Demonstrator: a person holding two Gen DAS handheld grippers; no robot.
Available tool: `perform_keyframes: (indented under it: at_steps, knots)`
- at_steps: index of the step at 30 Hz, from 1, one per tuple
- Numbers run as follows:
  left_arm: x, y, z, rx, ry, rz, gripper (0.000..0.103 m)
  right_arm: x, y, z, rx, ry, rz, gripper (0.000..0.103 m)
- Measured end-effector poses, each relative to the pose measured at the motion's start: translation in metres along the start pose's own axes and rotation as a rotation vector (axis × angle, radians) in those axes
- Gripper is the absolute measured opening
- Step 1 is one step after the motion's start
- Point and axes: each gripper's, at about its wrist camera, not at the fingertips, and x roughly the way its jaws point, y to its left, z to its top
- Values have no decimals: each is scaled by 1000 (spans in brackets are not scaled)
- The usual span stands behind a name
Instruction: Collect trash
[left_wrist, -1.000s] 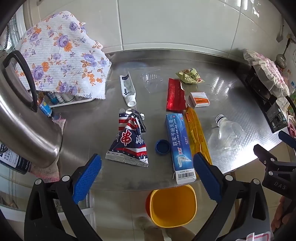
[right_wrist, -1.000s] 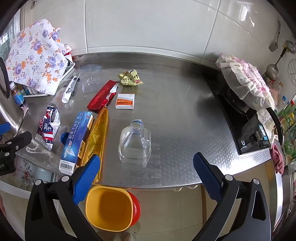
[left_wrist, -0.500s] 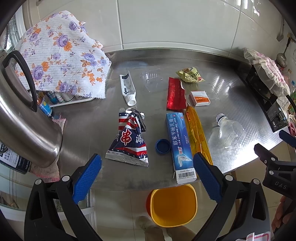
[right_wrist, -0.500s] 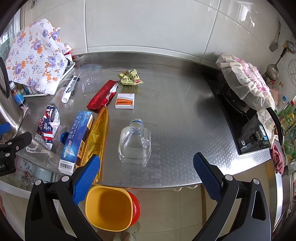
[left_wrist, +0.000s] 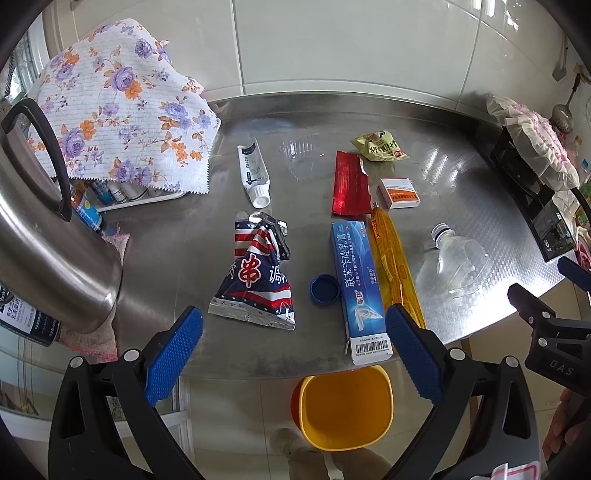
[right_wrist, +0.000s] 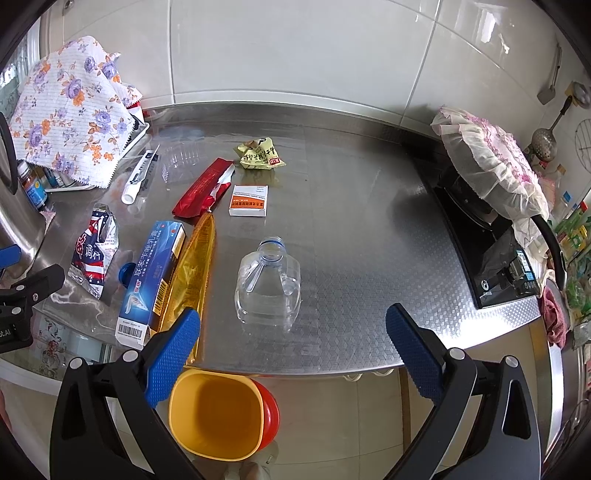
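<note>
Trash lies on a steel counter (left_wrist: 177, 258): a striped snack bag (left_wrist: 255, 280), a blue cap (left_wrist: 324, 289), a blue toothpaste box (left_wrist: 356, 280), a yellow wrapper (left_wrist: 393, 266), a red wrapper (left_wrist: 349, 188), a small orange box (left_wrist: 399, 192), a crumpled yellow packet (left_wrist: 378, 146), a white tube (left_wrist: 253, 173) and a crushed clear bottle (right_wrist: 269, 284). A yellow bin (left_wrist: 345, 408) stands on the floor below the counter edge. My left gripper (left_wrist: 293, 350) is open and empty near the front edge. My right gripper (right_wrist: 293, 350) is open and empty in front of the bottle.
A steel kettle (left_wrist: 40, 236) stands at the left. A floral cloth (left_wrist: 118, 107) covers a rack of small bottles at the back left. A stove (right_wrist: 495, 258) with a cloth-covered pot (right_wrist: 487, 158) is at the right. A tiled wall runs behind.
</note>
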Motion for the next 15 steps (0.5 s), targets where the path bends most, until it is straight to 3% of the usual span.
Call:
perform_keyframes:
  at_steps: [15]
  knots:
    - [2,-3,0,4,7,0,98,3,-3,-2,-3,2,-4,100]
